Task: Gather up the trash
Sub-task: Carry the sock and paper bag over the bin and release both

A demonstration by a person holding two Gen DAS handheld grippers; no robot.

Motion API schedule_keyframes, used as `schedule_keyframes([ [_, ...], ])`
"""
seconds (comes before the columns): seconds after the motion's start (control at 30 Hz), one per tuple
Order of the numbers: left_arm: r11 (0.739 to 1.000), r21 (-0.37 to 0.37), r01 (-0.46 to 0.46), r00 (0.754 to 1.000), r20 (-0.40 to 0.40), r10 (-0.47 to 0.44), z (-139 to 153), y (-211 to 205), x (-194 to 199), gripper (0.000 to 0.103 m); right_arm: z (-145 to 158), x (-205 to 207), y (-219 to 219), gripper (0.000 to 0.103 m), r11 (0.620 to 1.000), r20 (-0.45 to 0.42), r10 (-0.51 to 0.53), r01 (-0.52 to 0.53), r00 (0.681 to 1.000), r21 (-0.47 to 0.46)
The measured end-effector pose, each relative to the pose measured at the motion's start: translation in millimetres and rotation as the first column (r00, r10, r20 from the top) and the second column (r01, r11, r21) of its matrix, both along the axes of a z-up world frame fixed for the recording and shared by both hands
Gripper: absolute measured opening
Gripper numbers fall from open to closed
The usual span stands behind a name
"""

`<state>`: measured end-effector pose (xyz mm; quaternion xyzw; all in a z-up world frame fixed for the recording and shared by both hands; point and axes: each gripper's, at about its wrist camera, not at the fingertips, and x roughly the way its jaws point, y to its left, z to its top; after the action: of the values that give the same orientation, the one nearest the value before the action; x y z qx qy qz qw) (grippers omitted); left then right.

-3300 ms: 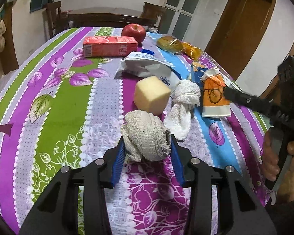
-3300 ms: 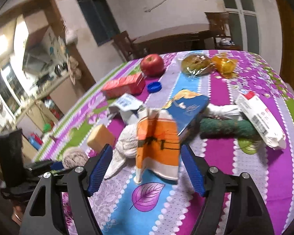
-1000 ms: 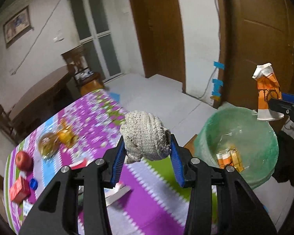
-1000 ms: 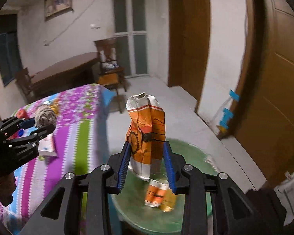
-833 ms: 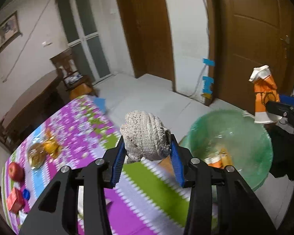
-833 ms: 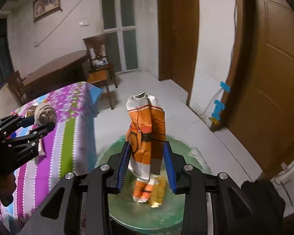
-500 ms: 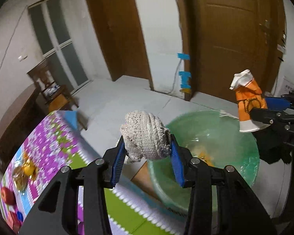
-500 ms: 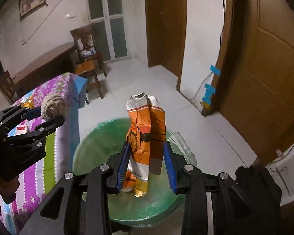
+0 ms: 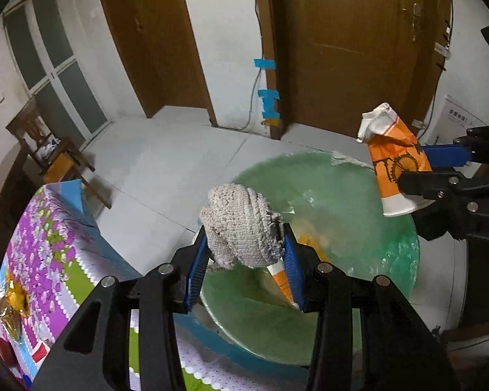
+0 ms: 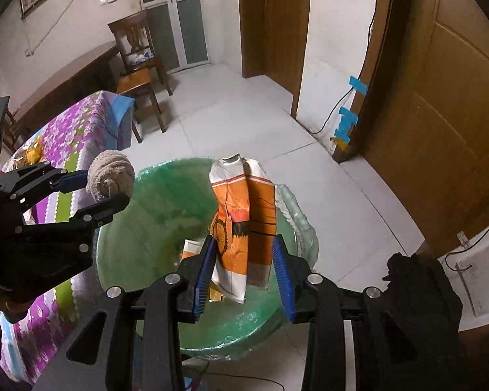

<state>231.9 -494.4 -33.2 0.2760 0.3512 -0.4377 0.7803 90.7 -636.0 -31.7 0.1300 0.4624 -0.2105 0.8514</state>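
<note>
Orange crushed cup [image 10: 244, 228], upright, rim down

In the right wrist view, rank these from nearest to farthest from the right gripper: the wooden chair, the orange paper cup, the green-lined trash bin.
1. Orange paper cup: between the right gripper's pads.
2. Green-lined trash bin: directly below.
3. Wooden chair: far across the floor, upper left.
</note>
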Motion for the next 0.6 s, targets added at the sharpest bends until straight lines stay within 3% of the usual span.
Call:
schedule_keyframes([
  [0.6,1.0,0.01,0.028,0.999,-0.035,-0.028,-7.9,-1.9,-7.4,0.041,-10.8,5.8,5.7,0.037,1.0,-0.027,0.029,-0.029,0.999,0.003],
])
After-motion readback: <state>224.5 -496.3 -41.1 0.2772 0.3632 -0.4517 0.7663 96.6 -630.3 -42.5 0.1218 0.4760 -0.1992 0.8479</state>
